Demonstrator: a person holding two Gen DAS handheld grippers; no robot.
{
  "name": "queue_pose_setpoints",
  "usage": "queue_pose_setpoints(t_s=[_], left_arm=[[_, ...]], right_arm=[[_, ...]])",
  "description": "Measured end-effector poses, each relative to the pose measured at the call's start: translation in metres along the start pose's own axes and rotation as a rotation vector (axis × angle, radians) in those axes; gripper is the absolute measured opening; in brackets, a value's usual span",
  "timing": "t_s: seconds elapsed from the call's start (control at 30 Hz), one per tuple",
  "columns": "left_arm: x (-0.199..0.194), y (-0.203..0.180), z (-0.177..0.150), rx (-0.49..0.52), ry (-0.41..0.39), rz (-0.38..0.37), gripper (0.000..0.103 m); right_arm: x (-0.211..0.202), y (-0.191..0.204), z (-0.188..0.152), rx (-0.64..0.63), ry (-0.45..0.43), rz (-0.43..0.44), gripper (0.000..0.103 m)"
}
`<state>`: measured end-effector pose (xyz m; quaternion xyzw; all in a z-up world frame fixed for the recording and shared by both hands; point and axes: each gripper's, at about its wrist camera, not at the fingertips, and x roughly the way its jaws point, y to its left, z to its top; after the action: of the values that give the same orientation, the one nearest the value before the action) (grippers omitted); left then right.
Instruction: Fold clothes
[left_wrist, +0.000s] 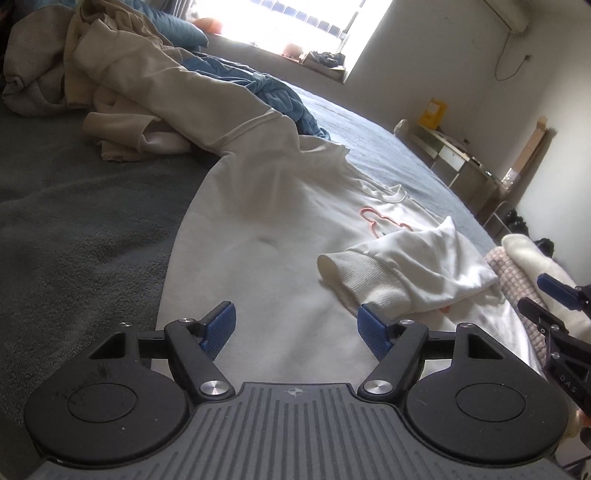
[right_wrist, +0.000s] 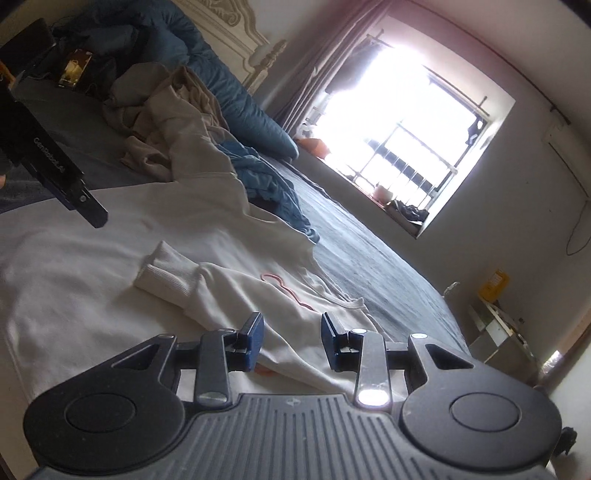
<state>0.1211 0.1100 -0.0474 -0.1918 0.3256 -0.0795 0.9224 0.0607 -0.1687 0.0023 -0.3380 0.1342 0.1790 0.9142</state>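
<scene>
A white sweatshirt (left_wrist: 266, 229) (right_wrist: 92, 258) with a red outline print (left_wrist: 373, 218) lies spread flat on the bed. One sleeve is folded across its chest, ribbed cuff (left_wrist: 354, 273) (right_wrist: 166, 277) pointing inward. The other sleeve trails off toward the clothes pile. My left gripper (left_wrist: 297, 314) hovers open over the sweatshirt's body with nothing between its blue pads. My right gripper (right_wrist: 291, 326) (left_wrist: 546, 301) is open above the folded sleeve near the shoulder, and no cloth is pinched in it. One of the left gripper's fingers (right_wrist: 79, 197) shows in the right wrist view.
A heap of beige and grey clothes (left_wrist: 122, 85) and a blue quilt (left_wrist: 273, 96) lie at the bed's head. Grey-blue bedsheet (left_wrist: 74, 206) surrounds the sweatshirt. Folded knitwear (left_wrist: 517, 266) sits at the right edge. A low desk (left_wrist: 454, 155) stands by the wall under a bright window.
</scene>
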Motion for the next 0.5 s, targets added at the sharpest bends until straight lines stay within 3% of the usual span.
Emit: queue_pose_setpoints(t_s=[0.37, 0.5], left_arm=[[0.002, 0.007, 0.006, 0.027, 0.026, -0.013, 0.073], [0.006, 0.006, 0.004, 0.048, 0.033, -0.021, 0.073]], right_arm=[[0.011, 0.032, 0.008, -0.037, -0.012, 0.024, 0.037], [0.011, 0.042, 0.007, -0.101, -0.069, 0.036, 0.039]])
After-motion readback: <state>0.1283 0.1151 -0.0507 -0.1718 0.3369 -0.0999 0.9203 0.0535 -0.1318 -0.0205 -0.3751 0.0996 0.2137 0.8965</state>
